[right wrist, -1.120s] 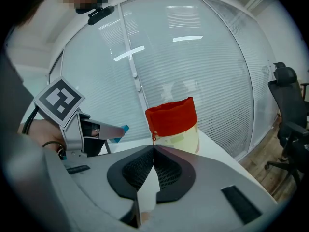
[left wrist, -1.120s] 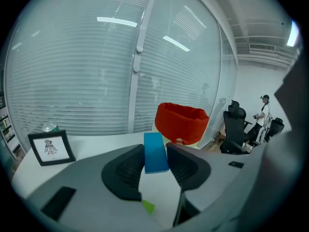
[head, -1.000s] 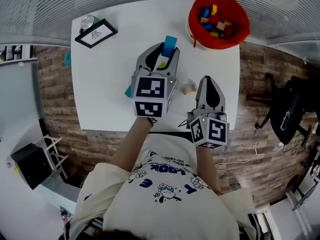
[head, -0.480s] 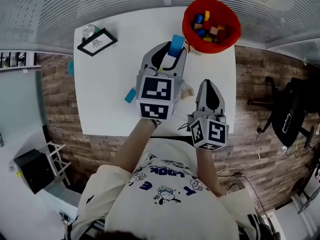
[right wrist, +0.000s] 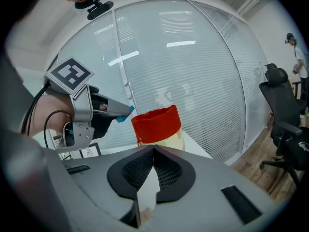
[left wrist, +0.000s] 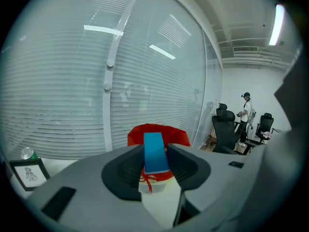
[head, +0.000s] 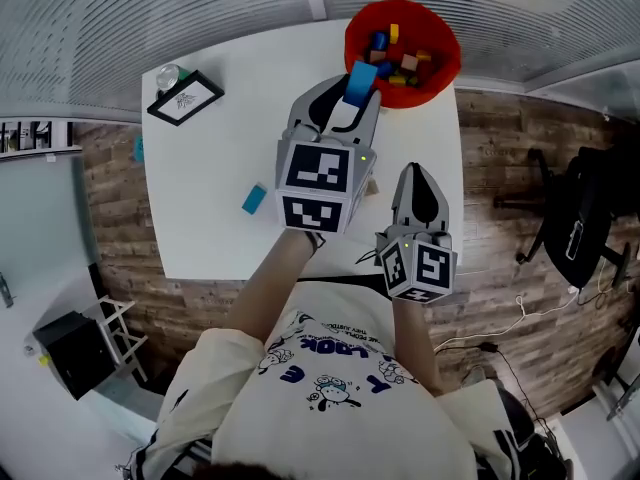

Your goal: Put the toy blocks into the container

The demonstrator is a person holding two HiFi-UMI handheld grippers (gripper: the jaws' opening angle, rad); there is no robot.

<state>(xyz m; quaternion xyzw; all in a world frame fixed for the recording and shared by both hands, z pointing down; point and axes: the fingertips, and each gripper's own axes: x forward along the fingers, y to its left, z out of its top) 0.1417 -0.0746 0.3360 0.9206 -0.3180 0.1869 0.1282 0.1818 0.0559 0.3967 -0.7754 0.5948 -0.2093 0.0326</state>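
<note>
Carrying a long blue block (left wrist: pixel 155 152) in the left tool (head: pixel 352 96), clamped by its broad faces and poking out past the tips, probably so as to fall clear on release. Held high off the tabletop (head: pixel 215 158), right at the near rim of the red container (head: pixel 448 60), not yet fully over the opening. Judged mid-carry, release to come. Inside the container already: a heap of coloured blocks (head: pixel 395 53). Right tool (head: pixel 417 176) parked near the tabletop's front edge, pinched together on nothing, apparently kept back to leave the left a clear path. Lying alone on the tabletop, well apart from the container: a small blue block (head: pixel 254 199), likely next to fetch. At the far left corner, a framed picture (head: pixel 186 98) and a small clear ball (head: pixel 168 75), out of the way and no part of the job. Possible snag: clipping the soft red rim on the way in.
</note>
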